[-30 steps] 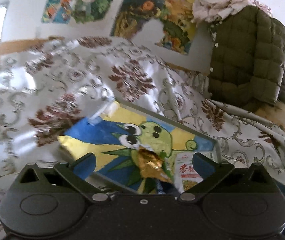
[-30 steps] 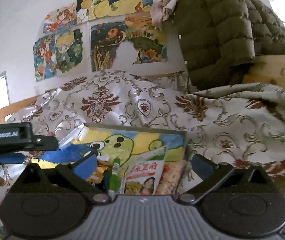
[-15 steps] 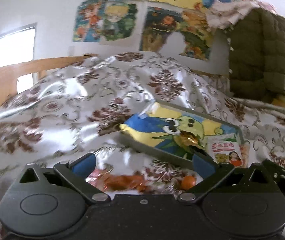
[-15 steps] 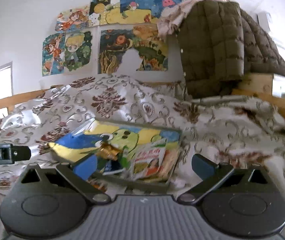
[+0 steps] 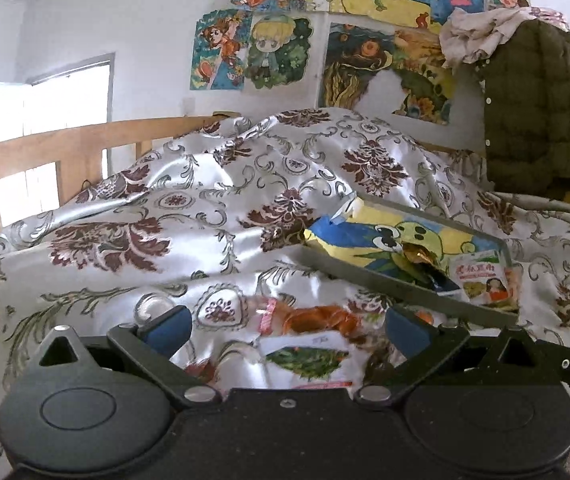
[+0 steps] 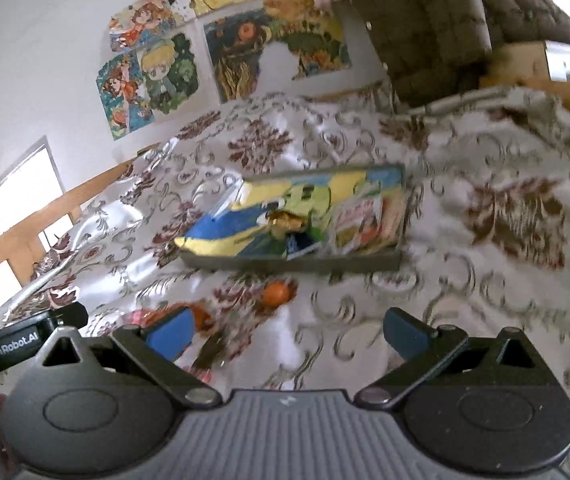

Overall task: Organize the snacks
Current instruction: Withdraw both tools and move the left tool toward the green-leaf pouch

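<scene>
Floral bedspread (image 5: 189,216) — snack tray (image 6: 297,258) lengthwise left-to-right, far end tilted up.

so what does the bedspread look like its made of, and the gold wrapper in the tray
The bedspread looks like satin or a similar glossy woven fabric: bright sheen patches and soft folds. The gold wrapper in the tray looks like crinkled metallic foil, with sharp creases and glints; it could be foil-coated plastic.

A home bedroom — patterned bedspread (image 5: 213,216), wooden bed rail (image 5: 65,148), cartoon drawings (image 5: 251,50) on the wall.
</scene>
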A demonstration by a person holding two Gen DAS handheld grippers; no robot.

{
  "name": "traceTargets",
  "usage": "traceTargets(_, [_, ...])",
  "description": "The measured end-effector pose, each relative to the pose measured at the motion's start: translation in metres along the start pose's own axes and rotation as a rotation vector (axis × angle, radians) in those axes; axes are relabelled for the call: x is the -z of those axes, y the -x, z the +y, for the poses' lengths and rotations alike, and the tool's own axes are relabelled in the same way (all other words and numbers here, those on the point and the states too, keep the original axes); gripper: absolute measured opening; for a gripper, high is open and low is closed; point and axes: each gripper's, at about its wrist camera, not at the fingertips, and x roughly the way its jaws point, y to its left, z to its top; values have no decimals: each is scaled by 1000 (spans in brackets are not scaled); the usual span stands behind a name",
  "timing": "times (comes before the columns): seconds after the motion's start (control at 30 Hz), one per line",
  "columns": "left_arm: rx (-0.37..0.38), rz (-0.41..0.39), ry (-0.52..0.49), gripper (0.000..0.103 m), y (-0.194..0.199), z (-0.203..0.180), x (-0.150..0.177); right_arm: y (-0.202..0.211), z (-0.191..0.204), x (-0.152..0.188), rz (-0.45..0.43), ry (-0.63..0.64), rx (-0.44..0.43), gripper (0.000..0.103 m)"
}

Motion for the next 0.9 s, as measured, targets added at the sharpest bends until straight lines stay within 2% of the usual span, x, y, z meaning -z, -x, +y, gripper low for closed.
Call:
traceTargets(0.2, [43, 94, -13, 102, 6, 15, 7, 8, 15, 18, 25, 61, 5, 103])
traceTargets(0.4, [85, 178, 64, 102, 6, 43, 13, 13, 28, 31, 43, 108, -2, 103])
traceTargets(0.63, [95, 231, 5, 102, -3, 55, 16, 8, 38, 44, 80, 172, -39, 103])
traceTargets(0.9, [63, 287, -50, 102, -10, 57, 26, -6, 41, 51, 185, 178, -75, 103])
